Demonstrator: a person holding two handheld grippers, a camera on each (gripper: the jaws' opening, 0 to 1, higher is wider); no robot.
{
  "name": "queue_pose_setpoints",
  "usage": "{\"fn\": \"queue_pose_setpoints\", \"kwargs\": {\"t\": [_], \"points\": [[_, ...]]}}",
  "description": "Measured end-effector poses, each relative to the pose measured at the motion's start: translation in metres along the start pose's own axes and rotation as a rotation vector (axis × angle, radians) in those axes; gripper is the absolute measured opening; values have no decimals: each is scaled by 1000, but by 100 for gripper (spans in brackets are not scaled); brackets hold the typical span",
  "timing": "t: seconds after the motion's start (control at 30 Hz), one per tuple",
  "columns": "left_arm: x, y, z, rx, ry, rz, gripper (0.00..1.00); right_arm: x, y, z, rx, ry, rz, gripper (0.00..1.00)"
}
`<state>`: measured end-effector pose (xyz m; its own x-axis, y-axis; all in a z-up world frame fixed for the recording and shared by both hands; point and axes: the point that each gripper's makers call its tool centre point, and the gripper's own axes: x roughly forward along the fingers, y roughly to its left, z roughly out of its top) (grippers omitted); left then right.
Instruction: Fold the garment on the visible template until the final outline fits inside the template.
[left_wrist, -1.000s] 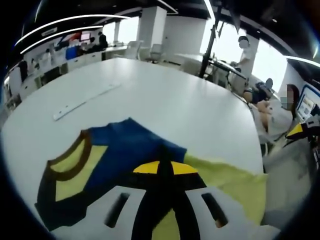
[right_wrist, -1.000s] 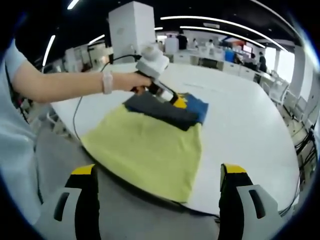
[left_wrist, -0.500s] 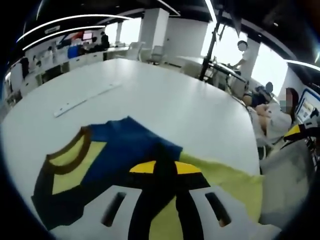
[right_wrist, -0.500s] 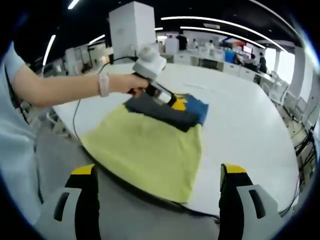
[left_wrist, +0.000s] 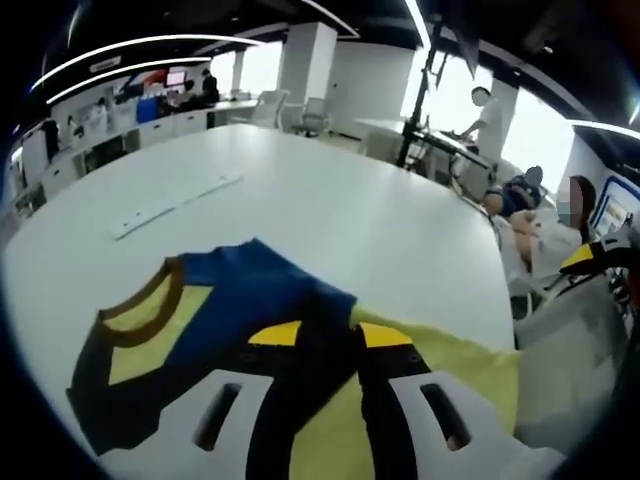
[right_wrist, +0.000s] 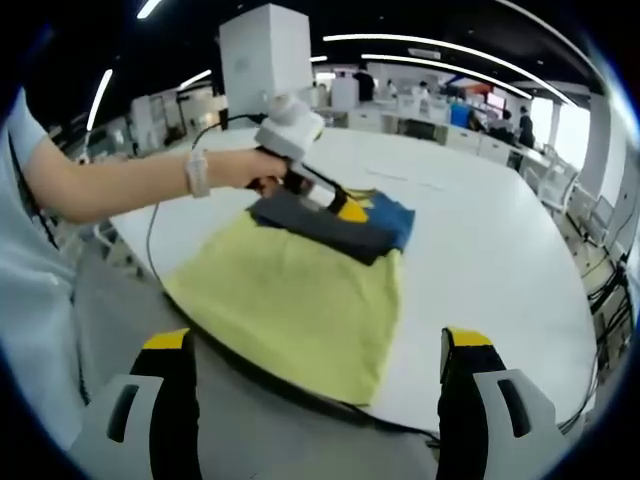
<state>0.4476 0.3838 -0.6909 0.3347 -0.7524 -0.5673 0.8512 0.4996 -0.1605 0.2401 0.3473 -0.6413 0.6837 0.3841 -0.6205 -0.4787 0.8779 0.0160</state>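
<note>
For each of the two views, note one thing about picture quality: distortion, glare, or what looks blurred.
Left gripper view: fisheye bends the white table into a dome; the windows behind blow out to glare; the left gripper, close to the lens on the garment, is soft. Right gripper view: ceiling light strips curve into arcs; the right gripper jaws at the bottom look blurred, the yellow cloth sharper.

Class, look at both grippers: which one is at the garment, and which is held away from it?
The left gripper is at the garment, on its dark folded part. The right gripper is held off the table, jaws wide apart.
</note>
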Motion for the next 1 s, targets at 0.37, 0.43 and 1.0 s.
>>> {"fn": "queue_pose_setpoints", "kwargs": {"t": [0.37,0.43,1.0], "points": [[-19,-5,18,21,-45,30,27,1,-2,9,-31,-17,47,100],[-24,-7,19,30,-47,34,28,2,-4,10,-40,-11,51,100],[-67,-30,45,57,-121,48,41,-6,-5,23,-65,-39,79,100]]}}
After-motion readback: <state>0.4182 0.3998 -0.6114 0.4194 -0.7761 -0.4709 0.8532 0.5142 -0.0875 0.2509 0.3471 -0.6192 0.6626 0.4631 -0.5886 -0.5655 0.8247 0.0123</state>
